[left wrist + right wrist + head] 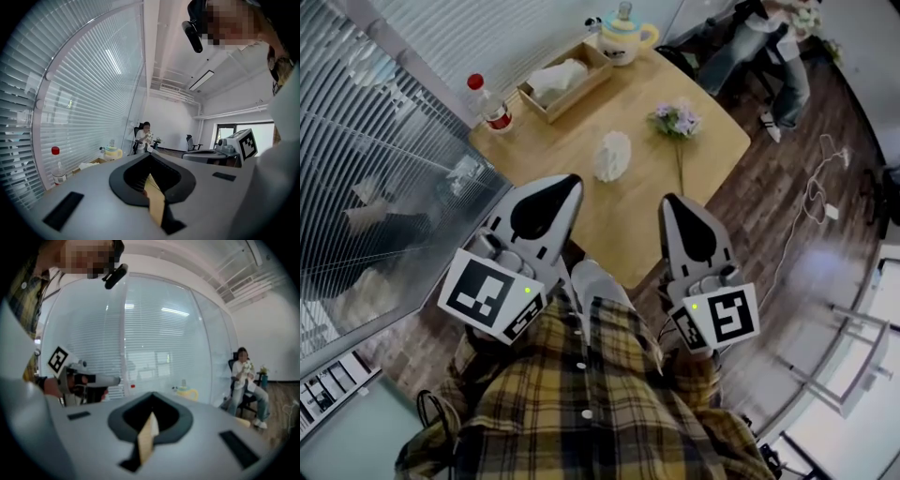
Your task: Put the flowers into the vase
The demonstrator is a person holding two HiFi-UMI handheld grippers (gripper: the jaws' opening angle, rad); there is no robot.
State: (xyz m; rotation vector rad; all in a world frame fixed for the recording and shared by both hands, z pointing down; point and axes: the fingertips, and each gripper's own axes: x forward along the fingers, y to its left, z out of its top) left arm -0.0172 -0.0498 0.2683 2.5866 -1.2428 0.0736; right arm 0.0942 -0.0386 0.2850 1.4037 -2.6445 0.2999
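A purple flower sprig (676, 121) with a long stem lies on the wooden table (712, 141), and a white bloom (612, 155) lies to its left. A yellow-and-pale vase (623, 38) shaped like a pot stands at the table's far end; it also shows small in the left gripper view (112, 152) and the right gripper view (187, 392). My left gripper (571, 184) and right gripper (669, 201) hover side by side over the table's near edge, short of the flowers. Both are shut with nothing between the jaws (149, 156) (152, 395).
A wooden tray (581, 91) holding white tissue sits near the vase, and a red-capped bottle (492, 105) stands at the table's left corner. A blind-covered glass wall (384, 141) runs along the left. A seated person (767, 52) is beyond the table; a white cable (812, 195) lies on the floor.
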